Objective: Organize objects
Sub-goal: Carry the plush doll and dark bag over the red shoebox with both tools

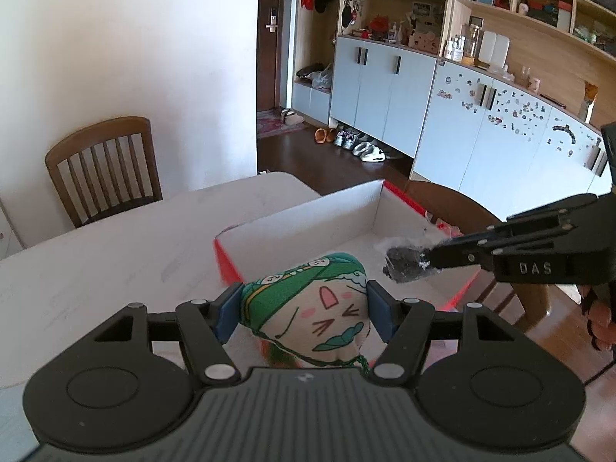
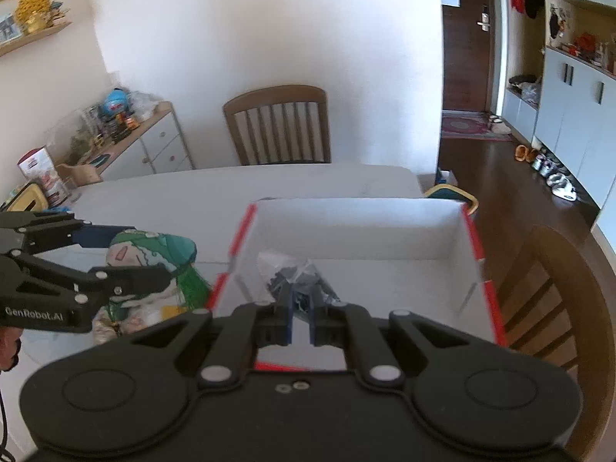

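My left gripper (image 1: 304,313) is shut on a stuffed cloth pouch (image 1: 312,308) with a green cap and a cartoon face, held in the air at the near left corner of an open white box with red edges (image 1: 300,215). My right gripper (image 2: 301,308) is shut on a small clear plastic bag of dark pieces (image 2: 296,273), hanging over the box's inside (image 2: 358,227). In the left wrist view the right gripper (image 1: 423,261) comes in from the right with that bag (image 1: 404,263). In the right wrist view the left gripper (image 2: 161,265) and the pouch (image 2: 150,258) are left of the box.
The box stands on a white table (image 1: 96,269). Wooden chairs stand at the far side (image 2: 279,127) and the right side (image 2: 554,292) of the table. A low cabinet with clutter (image 2: 127,134) is at the left wall. Pale blue cupboards (image 1: 385,88) and shoes (image 1: 358,146) line the floor beyond.
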A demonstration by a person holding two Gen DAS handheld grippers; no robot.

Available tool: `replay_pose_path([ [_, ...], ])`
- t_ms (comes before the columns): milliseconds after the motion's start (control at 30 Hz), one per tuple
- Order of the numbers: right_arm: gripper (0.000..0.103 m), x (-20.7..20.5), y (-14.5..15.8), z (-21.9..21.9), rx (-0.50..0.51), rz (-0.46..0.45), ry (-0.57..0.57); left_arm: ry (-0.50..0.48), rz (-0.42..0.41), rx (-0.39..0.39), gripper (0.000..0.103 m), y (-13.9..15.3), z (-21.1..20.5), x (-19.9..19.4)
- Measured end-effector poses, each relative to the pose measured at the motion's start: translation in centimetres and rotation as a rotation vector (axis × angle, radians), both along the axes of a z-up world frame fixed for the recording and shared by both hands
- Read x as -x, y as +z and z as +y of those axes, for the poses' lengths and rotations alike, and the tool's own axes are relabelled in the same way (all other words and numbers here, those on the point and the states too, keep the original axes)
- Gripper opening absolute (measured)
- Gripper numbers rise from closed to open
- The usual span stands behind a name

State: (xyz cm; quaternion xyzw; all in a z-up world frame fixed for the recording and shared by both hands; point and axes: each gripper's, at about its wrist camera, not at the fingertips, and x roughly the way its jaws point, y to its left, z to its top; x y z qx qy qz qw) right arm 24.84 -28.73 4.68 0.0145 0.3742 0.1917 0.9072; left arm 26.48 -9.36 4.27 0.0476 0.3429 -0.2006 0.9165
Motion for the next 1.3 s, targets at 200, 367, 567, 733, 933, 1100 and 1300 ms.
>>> replay_pose_path([
  [200,0.006,-1.9,-1.1,-2.8,0.009,0.008,-0.027,0.016,0.007,-0.036,0.067,-1.0,-3.9,-3.2],
  [367,0.006,-3.3,-2.6,-4.4,0.019,0.031,-0.04,0.04,0.035,-0.047,0.067,-2.4,-5.9,-6.1],
  [567,0.006,-4.8,-5.0,-4.7,0.05,0.066,-0.021,0.048,0.069,-0.077,0.067,-4.7,-7.7,-9.2],
  [733,0.006,-5.7,-6.9,-4.0,0.081,0.093,0.003,0.052,0.126,-0.117,0.067,-7.4,-8.4,-11.2],
  [933,0.006,-6.5,-9.0,-3.1,0.136,0.136,0.047,0.045,0.223,-0.153,0.067,-10.5,-8.7,-12.7],
  [1100,0.006,-7.4,-10.1,-2.3,0.158,0.178,0.07,0.04,0.296,-0.18,0.068,-12.2,-8.7,-13.4],
  [1300,0.006,-7.8,-11.3,-2.0,0.175,0.222,0.097,0.035,0.38,-0.186,0.069,-13.6,-8.8,-14.2],
])
